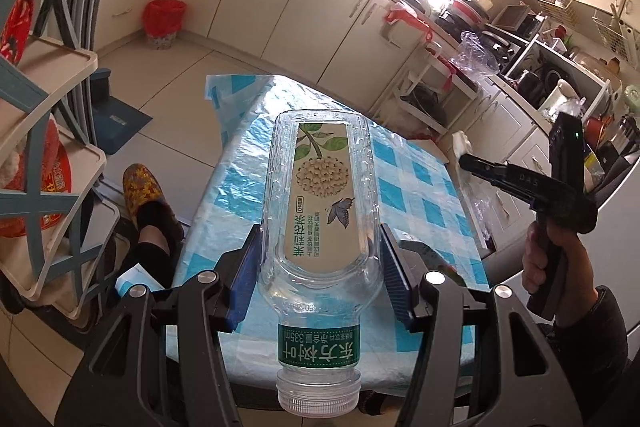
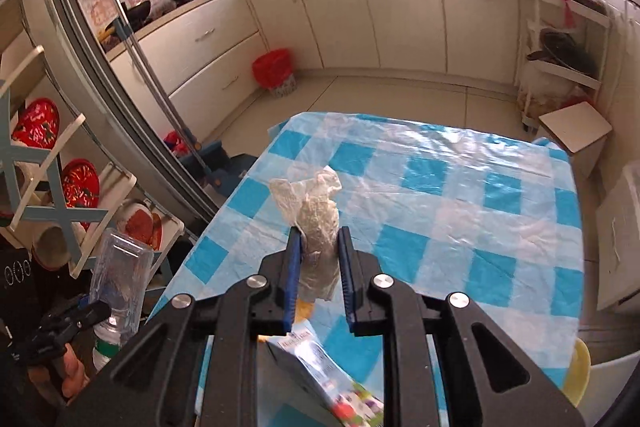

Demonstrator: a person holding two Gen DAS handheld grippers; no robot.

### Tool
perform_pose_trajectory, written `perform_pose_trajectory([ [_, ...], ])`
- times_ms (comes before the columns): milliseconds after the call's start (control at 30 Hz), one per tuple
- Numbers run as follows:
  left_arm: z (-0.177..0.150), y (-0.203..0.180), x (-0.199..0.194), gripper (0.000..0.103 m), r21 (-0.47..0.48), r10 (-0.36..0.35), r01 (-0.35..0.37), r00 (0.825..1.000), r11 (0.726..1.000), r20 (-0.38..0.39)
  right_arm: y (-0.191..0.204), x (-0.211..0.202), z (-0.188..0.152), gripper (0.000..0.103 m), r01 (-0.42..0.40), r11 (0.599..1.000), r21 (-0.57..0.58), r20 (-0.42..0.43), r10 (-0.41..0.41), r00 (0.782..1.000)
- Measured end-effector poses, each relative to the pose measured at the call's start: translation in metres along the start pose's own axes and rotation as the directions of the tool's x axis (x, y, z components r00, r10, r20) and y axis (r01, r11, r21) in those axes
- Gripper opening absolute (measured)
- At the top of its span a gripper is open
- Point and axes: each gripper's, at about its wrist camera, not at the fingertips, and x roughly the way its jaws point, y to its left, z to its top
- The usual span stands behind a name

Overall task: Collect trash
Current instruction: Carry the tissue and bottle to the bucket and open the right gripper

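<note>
Left gripper [image 1: 320, 259] is about half open, blue pads clamped on the sides of an empty clear bottle [image 1: 320, 227], neck and cap toward the camera, held above the checkered table [image 1: 420, 187]. Right gripper [image 2: 320, 267] is narrow, pinching a crumpled white tissue [image 2: 316, 223] off the tablecloth. A red-lined bin [image 2: 274, 71] sits on the floor by the cabinets.
</note>
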Motion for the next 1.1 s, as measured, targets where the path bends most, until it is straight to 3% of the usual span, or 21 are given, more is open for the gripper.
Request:
perform_pose_trajectory([
  [233, -0.004, -0.059, 0.001, 0.053, 0.078, -0.08, 0.081, 0.997, 0.994, -0.022, -0.103, -0.075, -0.061, 0.019, 0.158, 0.976, 0.153, 0.021, -0.163, 0.986],
  [400, -0.008, -0.116, 0.016, 0.053, 0.138, -0.149, 0.156, 0.987, 0.978, -0.06, -0.174, -0.105, -0.098, 0.019, 0.27, 0.923, 0.275, -0.012, -0.277, 0.961],
  [567, -0.017, -0.183, 0.04, 0.053, 0.201, -0.223, 0.244, 0.968, 0.949, -0.118, -0.236, -0.116, -0.122, 0.019, 0.373, 0.856, 0.358, -0.098, -0.363, 0.926],
  [733, -0.03, -0.239, 0.071, 0.053, 0.246, -0.265, 0.306, 0.946, 0.92, -0.188, -0.285, -0.112, -0.142, 0.02, 0.435, 0.8, 0.414, -0.178, -0.397, 0.9],
  [867, -0.042, -0.274, 0.096, 0.053, 0.261, -0.281, 0.337, 0.932, 0.905, -0.229, -0.306, -0.098, -0.154, 0.02, 0.414, 0.799, 0.436, -0.232, -0.345, 0.91],
  [933, -0.046, -0.287, 0.11, 0.053, 0.258, -0.284, 0.346, 0.926, 0.902, -0.248, -0.307, -0.083, -0.156, 0.027, 0.432, 0.809, 0.399, -0.289, -0.336, 0.896],
  [1000, -0.052, -0.301, 0.127, 0.053, 0.251, -0.288, 0.358, 0.917, 0.899, -0.275, -0.308, -0.071, -0.158, 0.045, 0.477, 0.794, 0.378, -0.345, -0.357, 0.868],
  [1067, -0.059, -0.315, 0.142, 0.053, 0.249, -0.293, 0.371, 0.908, 0.894, -0.3, -0.308, -0.078, -0.154, 0.045, 0.471, 0.786, 0.4, -0.316, -0.365, 0.876],
  [1100, -0.062, -0.32, 0.148, 0.053, 0.248, -0.295, 0.377, 0.903, 0.892, -0.311, -0.307, -0.086, -0.152, 0.051, 0.466, 0.777, 0.422, -0.281, -0.376, 0.883],
])
